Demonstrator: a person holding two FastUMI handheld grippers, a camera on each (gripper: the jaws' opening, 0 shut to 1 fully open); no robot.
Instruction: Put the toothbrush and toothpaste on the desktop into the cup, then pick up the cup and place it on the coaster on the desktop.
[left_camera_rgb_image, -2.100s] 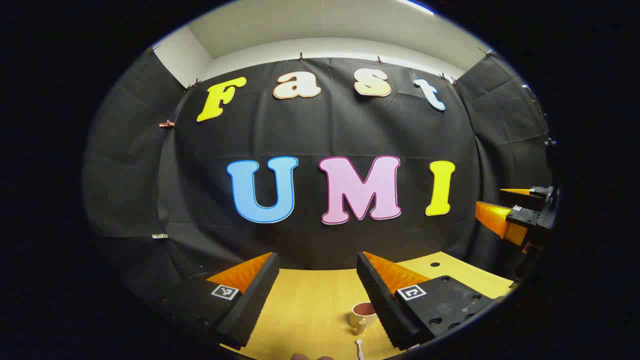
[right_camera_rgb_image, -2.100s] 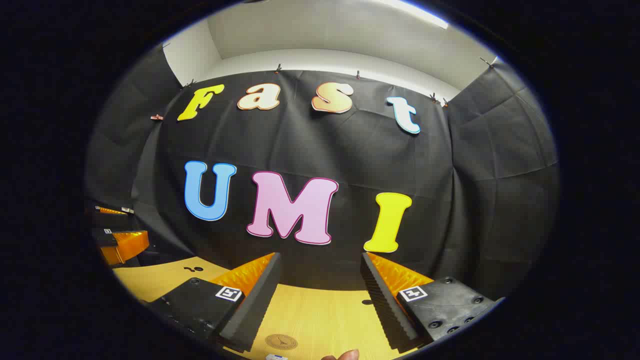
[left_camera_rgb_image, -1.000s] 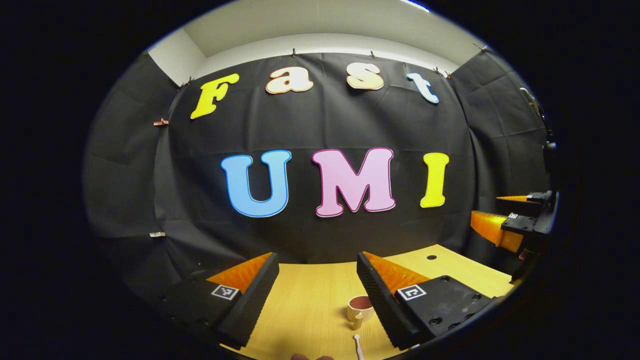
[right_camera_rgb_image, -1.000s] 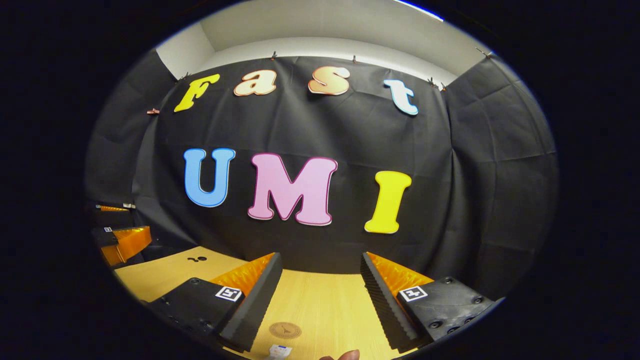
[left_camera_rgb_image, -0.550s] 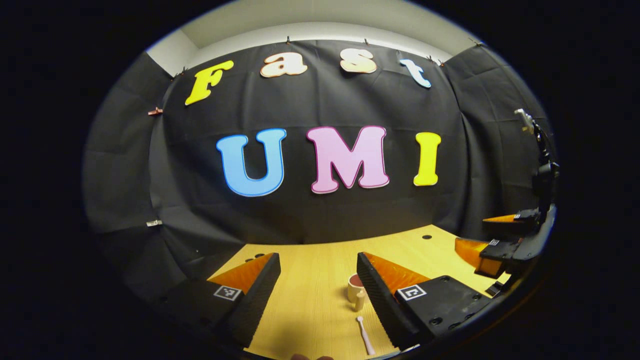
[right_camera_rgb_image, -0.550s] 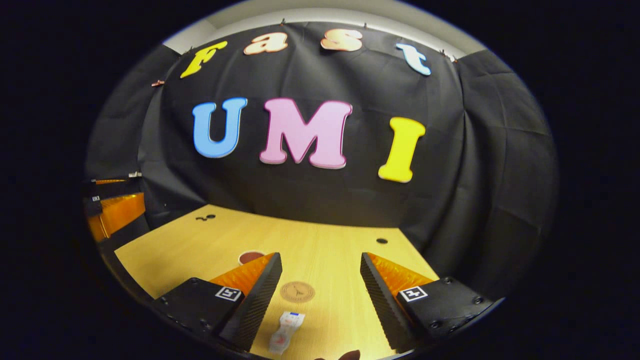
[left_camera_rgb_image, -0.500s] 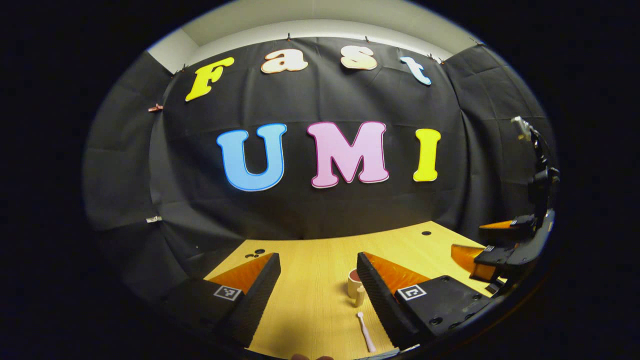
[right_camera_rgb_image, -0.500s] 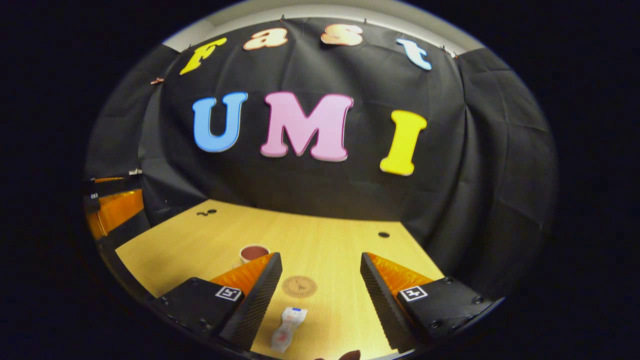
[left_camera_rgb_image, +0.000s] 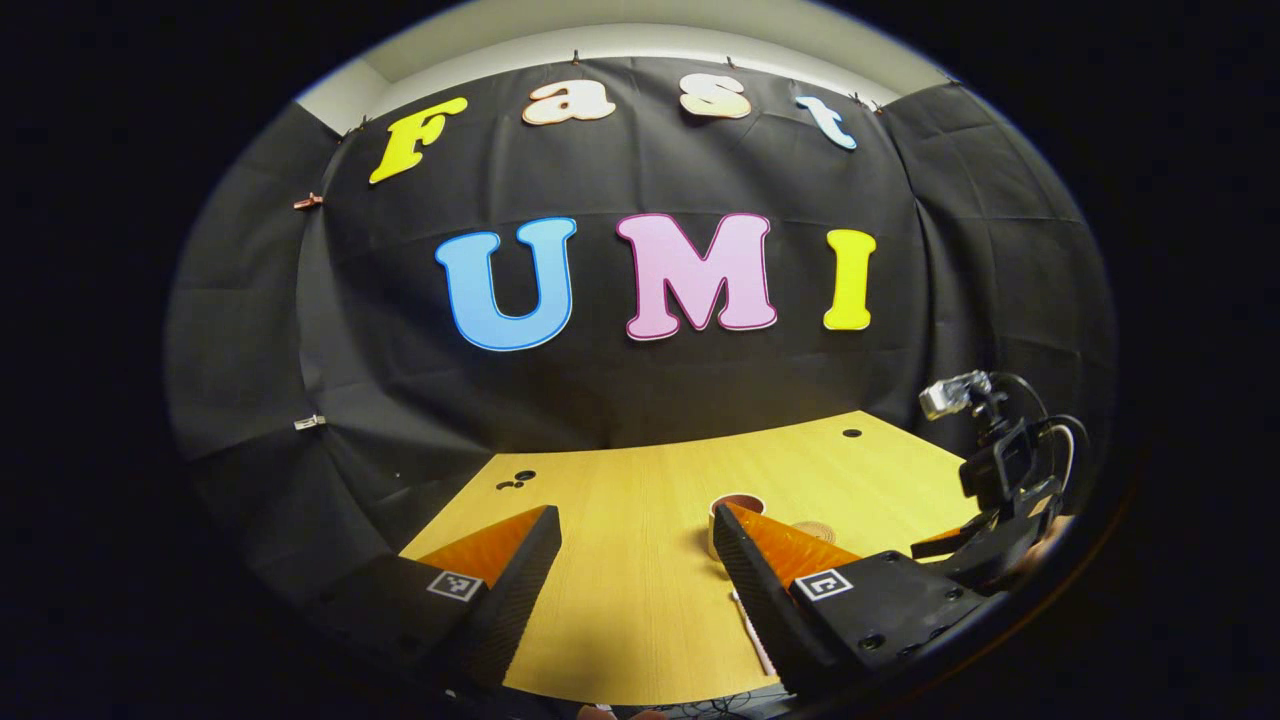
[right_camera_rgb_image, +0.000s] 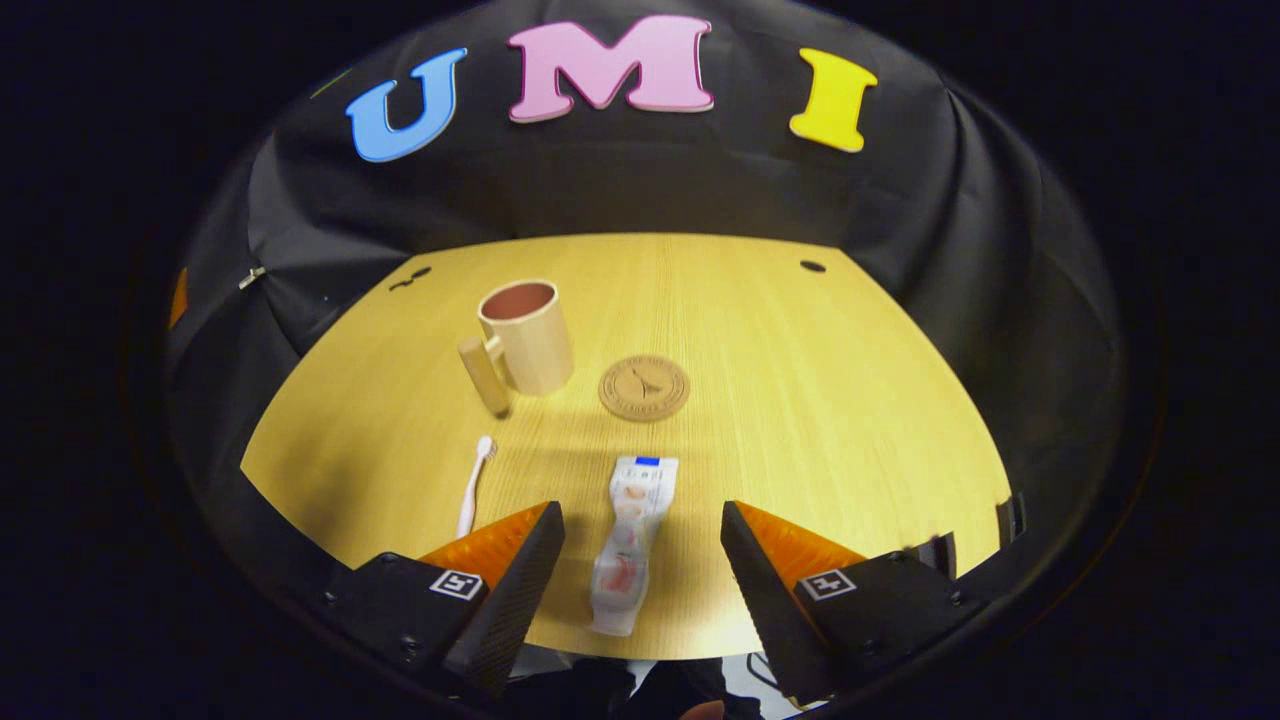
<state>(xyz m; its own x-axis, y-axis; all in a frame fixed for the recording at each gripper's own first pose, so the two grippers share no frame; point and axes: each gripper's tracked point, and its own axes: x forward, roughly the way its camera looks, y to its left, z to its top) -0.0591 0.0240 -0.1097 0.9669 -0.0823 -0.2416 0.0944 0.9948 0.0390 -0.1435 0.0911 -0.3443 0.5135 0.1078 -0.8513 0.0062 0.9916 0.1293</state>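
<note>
open right tongs (right_camera_rgb_image: 640, 560) above toothpaste (right_camera_rgb_image: 628, 540)

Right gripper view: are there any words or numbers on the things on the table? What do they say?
On the toothpaste: printed pictures and marks, too small and blurred to read.
On the coaster: a stamped emblem inside a ring, with no words that can be read.
On the cup and the toothbrush: no writing that shows.

Overhead light brightens the desktop (right_camera_rgb_image: 800, 400); edges bow strongly, and the right gripper view seems slightly motion-blurred.
</note>
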